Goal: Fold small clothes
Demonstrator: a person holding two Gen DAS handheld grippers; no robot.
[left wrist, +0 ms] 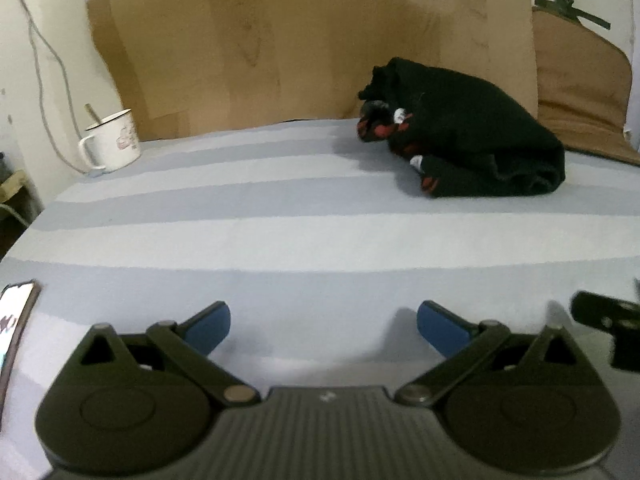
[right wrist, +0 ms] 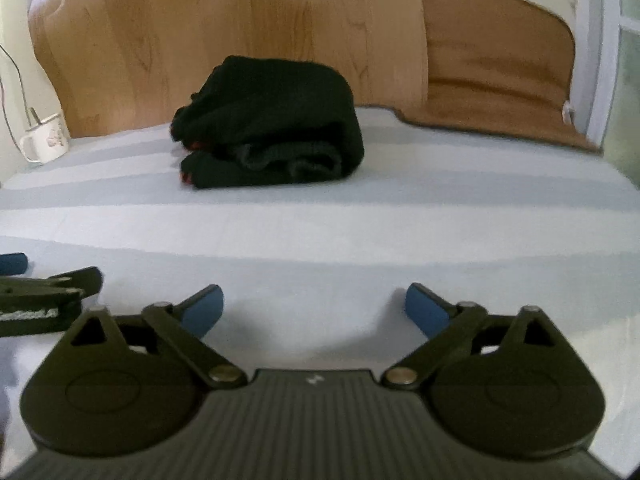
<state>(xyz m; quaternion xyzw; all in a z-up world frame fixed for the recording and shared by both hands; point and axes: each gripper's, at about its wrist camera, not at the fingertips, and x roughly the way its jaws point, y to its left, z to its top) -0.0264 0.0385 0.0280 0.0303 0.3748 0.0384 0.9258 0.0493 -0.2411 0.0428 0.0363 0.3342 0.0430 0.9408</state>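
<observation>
Apparently fold done: black garment [right wrist: 268, 124] lies bundled at far side of striped counter [right wrist: 360, 232], near wooden board. Next move, likely: fetch another piece or retreat. Left gripper [left wrist: 323, 326] fingers spread wide, empty. Right gripper [right wrist: 314, 312] fingers spread wide, empty, touching nothing.
</observation>
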